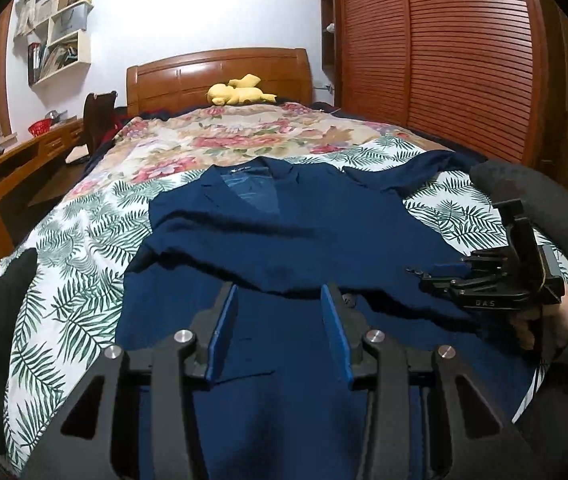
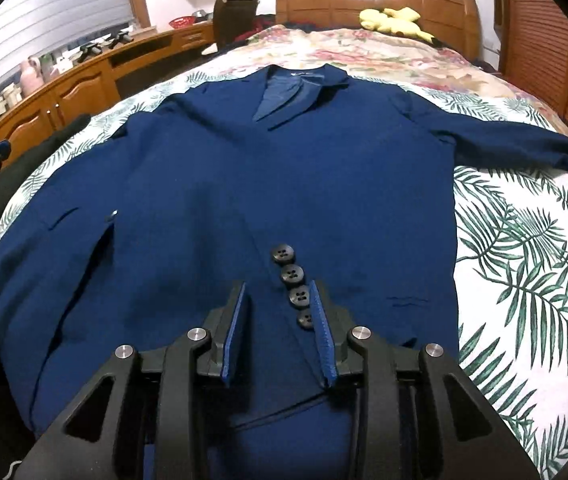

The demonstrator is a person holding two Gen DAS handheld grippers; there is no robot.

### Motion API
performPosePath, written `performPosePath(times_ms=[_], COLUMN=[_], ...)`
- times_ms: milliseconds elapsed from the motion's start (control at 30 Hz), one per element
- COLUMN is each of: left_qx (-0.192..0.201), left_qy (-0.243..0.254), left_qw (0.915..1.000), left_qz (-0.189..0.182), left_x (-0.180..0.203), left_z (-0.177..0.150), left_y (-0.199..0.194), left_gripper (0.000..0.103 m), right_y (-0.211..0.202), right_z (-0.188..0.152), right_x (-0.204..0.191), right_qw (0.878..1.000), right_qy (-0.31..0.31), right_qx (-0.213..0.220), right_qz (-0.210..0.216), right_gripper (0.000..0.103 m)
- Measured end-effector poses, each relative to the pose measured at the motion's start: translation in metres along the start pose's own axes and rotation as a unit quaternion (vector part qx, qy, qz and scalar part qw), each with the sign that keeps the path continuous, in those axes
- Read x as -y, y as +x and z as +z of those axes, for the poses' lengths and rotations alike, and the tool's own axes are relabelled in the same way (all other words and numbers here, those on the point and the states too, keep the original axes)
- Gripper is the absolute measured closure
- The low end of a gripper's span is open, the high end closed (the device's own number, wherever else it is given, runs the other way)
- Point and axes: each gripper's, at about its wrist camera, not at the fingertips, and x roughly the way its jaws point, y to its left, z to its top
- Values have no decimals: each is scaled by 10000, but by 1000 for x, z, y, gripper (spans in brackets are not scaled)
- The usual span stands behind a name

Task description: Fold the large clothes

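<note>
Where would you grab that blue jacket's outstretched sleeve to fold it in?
Grip the cuff end of the sleeve, coming from the bed's outer right side. It lies flat and straight out from the navy jacket, so its free end can be carried across the body.
</note>
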Motion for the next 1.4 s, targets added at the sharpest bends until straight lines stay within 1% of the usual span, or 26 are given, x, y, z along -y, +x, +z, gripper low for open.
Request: performPosePath(times_ms=[200, 400, 533, 733, 867, 967, 1067, 1133, 1233, 1333, 1400], left_qx=[-34, 70, 156, 253, 247, 69, 19, 47, 87, 127, 151], left_qy=[250, 224, 159, -12, -66, -170, -222, -178, 30, 193, 247], left_qw=[9997, 9991, 9984, 9979, 9985, 9980, 9977, 9979, 9984, 9984, 9982], left_qz=[-36, -348, -511, -588, -488, -609, -642, -617, -556, -521, -527], left_x=[16, 24, 22, 8, -3, -9, -10, -8, 0, 7, 9], left_z=[5, 22, 37, 51, 46, 38, 34, 32, 29, 27, 27], left_y=[11, 34, 56, 94, 115, 130, 135, 134, 134, 133, 132], left_gripper=[62, 62, 62, 62, 62, 62, 62, 62, 62, 62, 62], right_y=[1, 0, -1, 1, 1, 1, 1, 0, -3, -15, -28], right_z=[-1, -3, -4, -3, -3, -4, -4, -3, 0, 5, 11], right_x=[1, 0, -1, -2, -1, -1, -1, 0, 3, 10, 15], right_qw=[10000, 10000, 9999, 9997, 9997, 9997, 9997, 9997, 9997, 9991, 9985], right_qy=[42, 39, 36, 78, 105, 107, 138, 167, 211, 344, 349], right_qx=[37, 55, 78, 73, 69, 75, 83, 78, 14, 63, 190], right_qz=[-14, -40, -117, -212, -208, -210, -197, -184, -124, -253, -384], right_gripper=[71, 71, 71, 71, 71, 71, 70, 70, 71, 70, 70])
